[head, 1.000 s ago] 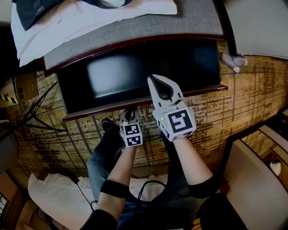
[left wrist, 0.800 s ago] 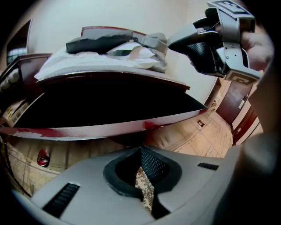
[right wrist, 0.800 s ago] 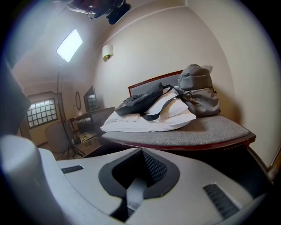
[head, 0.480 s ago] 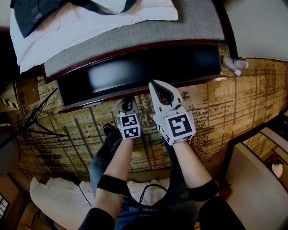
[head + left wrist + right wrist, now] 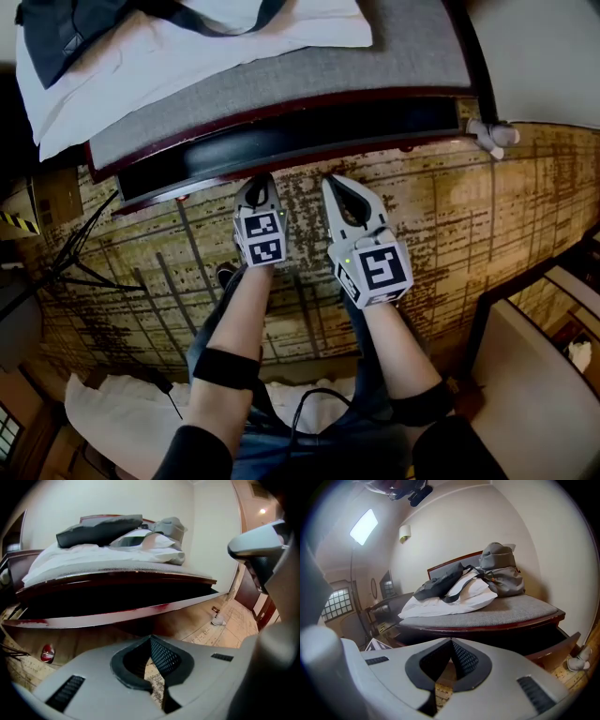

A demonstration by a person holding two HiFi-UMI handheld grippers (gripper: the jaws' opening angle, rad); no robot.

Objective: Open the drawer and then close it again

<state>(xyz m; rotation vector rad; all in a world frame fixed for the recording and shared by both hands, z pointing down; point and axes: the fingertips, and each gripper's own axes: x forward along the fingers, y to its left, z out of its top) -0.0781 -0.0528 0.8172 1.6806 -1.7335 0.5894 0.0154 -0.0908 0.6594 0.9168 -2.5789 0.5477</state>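
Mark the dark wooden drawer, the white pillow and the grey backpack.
dark wooden drawer (image 5: pixel 117 615): left gripper view, front edge
white pillow (image 5: pixel 476 597): right gripper view, side face
grey backpack (image 5: pixel 504 573): right gripper view, main body

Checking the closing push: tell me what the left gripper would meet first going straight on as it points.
The left gripper would most likely meet the front panel of the dark red wooden under-bed drawer; depth is unclear.

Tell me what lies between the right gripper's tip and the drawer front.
Only a short stretch of bare patterned floor separates the right gripper from the drawer; the head view shows it.
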